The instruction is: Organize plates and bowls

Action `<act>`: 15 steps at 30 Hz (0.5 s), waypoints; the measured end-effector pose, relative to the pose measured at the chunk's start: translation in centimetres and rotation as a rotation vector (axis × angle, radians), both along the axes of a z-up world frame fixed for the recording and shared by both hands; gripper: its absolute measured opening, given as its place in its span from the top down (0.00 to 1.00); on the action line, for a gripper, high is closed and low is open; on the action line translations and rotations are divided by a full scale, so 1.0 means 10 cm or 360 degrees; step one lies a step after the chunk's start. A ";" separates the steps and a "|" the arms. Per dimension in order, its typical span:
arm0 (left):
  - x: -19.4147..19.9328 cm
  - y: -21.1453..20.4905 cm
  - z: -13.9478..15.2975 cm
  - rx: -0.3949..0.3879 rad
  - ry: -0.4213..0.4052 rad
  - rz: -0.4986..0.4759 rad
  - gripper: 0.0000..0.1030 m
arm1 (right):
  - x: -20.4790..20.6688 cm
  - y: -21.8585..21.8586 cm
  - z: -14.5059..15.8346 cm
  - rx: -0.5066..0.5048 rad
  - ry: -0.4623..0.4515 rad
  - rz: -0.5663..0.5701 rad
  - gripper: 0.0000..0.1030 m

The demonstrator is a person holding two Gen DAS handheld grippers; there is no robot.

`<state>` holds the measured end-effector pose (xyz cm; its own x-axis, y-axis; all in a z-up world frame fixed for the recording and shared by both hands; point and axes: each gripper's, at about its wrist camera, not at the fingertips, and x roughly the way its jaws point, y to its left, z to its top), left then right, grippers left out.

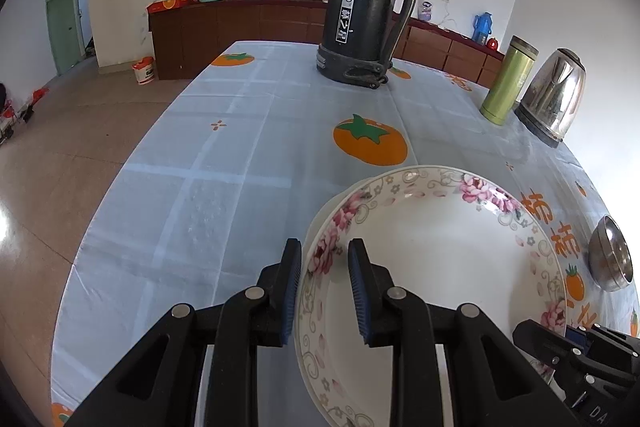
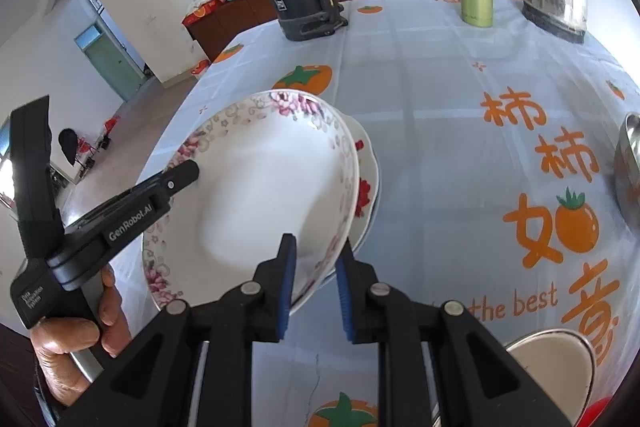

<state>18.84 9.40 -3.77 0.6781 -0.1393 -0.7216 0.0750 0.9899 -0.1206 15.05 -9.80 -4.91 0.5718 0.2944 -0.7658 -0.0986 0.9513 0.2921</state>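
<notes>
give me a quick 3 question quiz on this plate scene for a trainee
1. True or false: only the right tongs grip the floral plate.
2. What lies directly under the floral plate? A) a wooden tray B) a red-flowered plate C) only the tablecloth
3. Which container stands between the black flask and the kettle?

Key:
1. False. The left tongs clamp the opposite rim too.
2. B
3. The green flask
</notes>
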 end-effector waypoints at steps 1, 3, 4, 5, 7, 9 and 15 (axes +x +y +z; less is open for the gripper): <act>0.00 -0.01 0.00 0.0017 -0.0007 0.0005 0.74 | 0.00 0.01 0.00 -0.0013 -0.0002 0.0001 0.81; 0.00 -0.01 -0.01 0.0020 -0.0011 0.0018 0.74 | 0.02 0.02 0.00 -0.0026 -0.0007 -0.0004 0.81; 0.00 -0.01 -0.01 0.0021 -0.0013 0.0024 0.74 | 0.03 0.02 0.00 -0.0025 -0.0010 -0.0009 0.81; 0.00 -0.01 -0.02 0.0025 -0.0016 0.0026 0.74 | 0.02 0.02 0.00 -0.0023 -0.0011 -0.0012 0.81; 0.00 -0.02 -0.03 0.0037 -0.0021 0.0027 0.74 | 0.03 0.02 0.00 -0.0026 -0.0016 -0.0020 0.80; 0.00 -0.02 -0.03 0.0037 -0.0023 0.0032 0.74 | 0.03 0.04 0.00 -0.0040 -0.0022 -0.0025 0.80; 0.00 -0.01 -0.04 0.0018 -0.0022 0.0051 0.74 | 0.01 0.12 0.01 -0.0105 -0.0030 -0.0055 0.79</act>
<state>18.87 9.31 -4.13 0.6919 -0.1091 -0.7137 0.0449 0.9931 -0.1084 15.14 -8.62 -4.77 0.5952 0.2236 -0.7718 -0.0703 0.9713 0.2272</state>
